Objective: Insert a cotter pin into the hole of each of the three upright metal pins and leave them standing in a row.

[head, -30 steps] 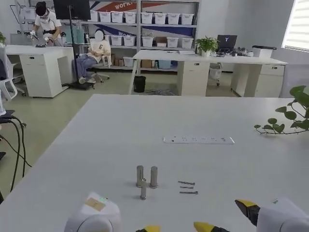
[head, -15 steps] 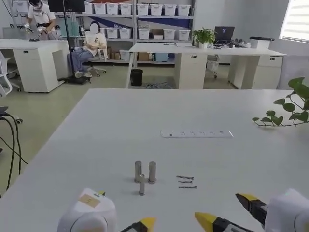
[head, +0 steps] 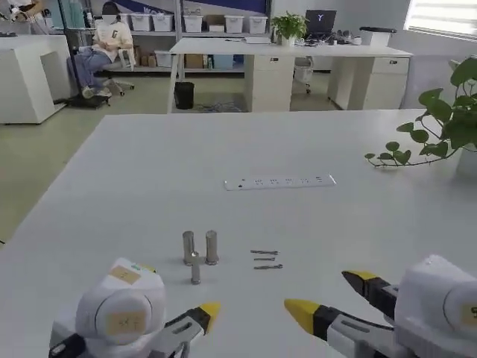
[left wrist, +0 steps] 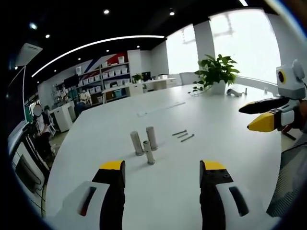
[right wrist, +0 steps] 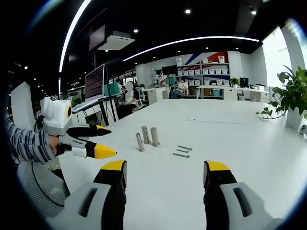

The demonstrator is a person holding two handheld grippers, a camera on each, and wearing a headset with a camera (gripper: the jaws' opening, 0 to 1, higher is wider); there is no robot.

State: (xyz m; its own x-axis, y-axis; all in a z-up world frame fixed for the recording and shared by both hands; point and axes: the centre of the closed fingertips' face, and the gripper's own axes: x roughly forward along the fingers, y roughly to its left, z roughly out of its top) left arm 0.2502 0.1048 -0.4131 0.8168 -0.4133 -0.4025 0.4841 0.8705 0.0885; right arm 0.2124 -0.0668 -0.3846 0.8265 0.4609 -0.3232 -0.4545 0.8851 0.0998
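Observation:
Three upright metal pins (head: 212, 246) stand close together on the white table (head: 134, 194), two side by side and a shorter one in front. Three cotter pins (head: 264, 259) lie flat just to their right. My left gripper (left wrist: 163, 165) is open and empty, well short of the metal pins (left wrist: 144, 143); its yellow fingertip (head: 207, 309) shows at the head view's bottom left. My right gripper (head: 328, 292) is open too, near the table's front right. Its own view has the metal pins (right wrist: 146, 136) and cotter pins (right wrist: 181, 151) ahead, with the left gripper (right wrist: 110, 141) at the left.
A white power strip (head: 279, 181) lies across the table beyond the pins. A potted plant (head: 447, 112) trails over the far right of the table. Beyond the table are desks, shelves with bins and a seated person (head: 104, 45).
The head camera has dipped and swung, so the scene sits higher in the picture. Both grippers have come further into view from below. The pins and cotter pins have not moved.

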